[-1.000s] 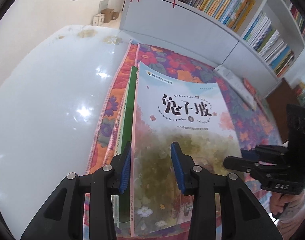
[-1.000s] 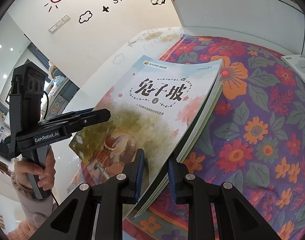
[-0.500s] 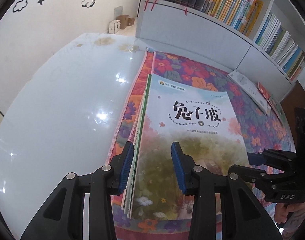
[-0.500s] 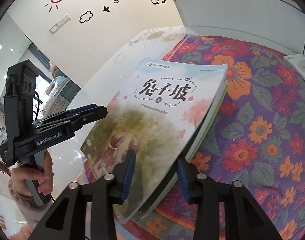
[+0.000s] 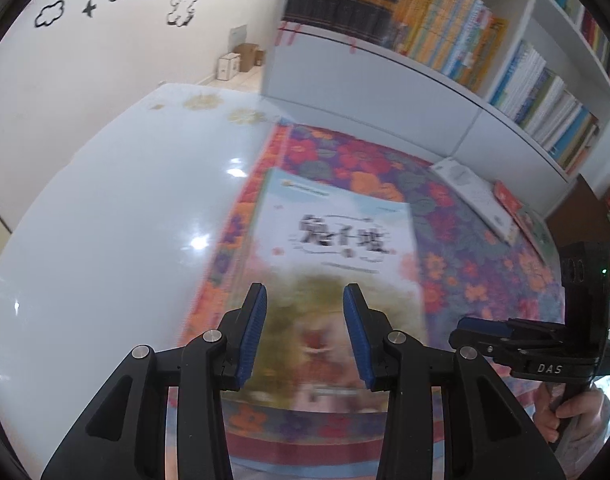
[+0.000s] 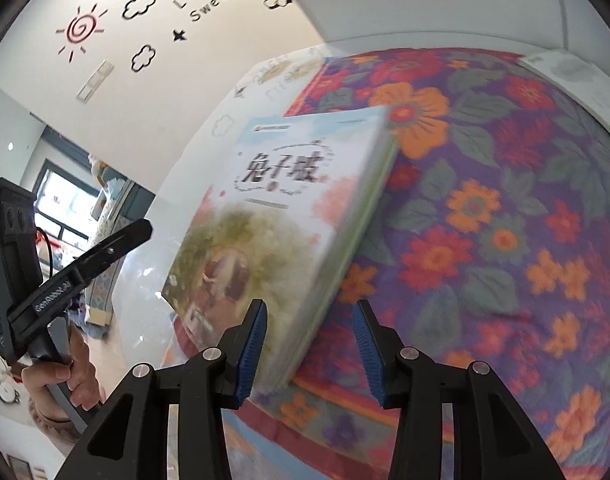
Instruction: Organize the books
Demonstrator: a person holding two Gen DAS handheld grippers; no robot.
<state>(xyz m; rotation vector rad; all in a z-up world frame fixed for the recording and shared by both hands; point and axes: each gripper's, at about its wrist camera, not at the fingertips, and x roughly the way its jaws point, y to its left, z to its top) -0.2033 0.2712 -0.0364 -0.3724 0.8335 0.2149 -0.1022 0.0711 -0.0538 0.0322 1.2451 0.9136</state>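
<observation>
On the flowered cloth [image 5: 457, 216] that covers the right part of the white surface [image 5: 105, 240], in the left wrist view, a small stack of books [image 5: 337, 240] lies flat with its left side along the cloth's left edge. The left gripper [image 5: 304, 320] hovers over the stack's near end, fingers narrowly apart and holding nothing. A few more books [image 5: 501, 204] lie loose near the far right corner, below a well-filled bookshelf [image 5: 485, 48], so the stacking looks begun and the shelving not yet. The right gripper [image 5: 477, 326] sits off the stack's right side.

In the right wrist view the same stack [image 6: 289, 216] lies free, its thick side facing right. The right gripper [image 6: 309, 334] has just been opening; its fingers stand partly apart, with the stack's near right corner between them but no pad pressing. The left gripper [image 6: 137, 230] hangs beside the stack's left side. Open cloth [image 6: 505, 200] spreads to the right, bare white surface to the left: ample room either way.
</observation>
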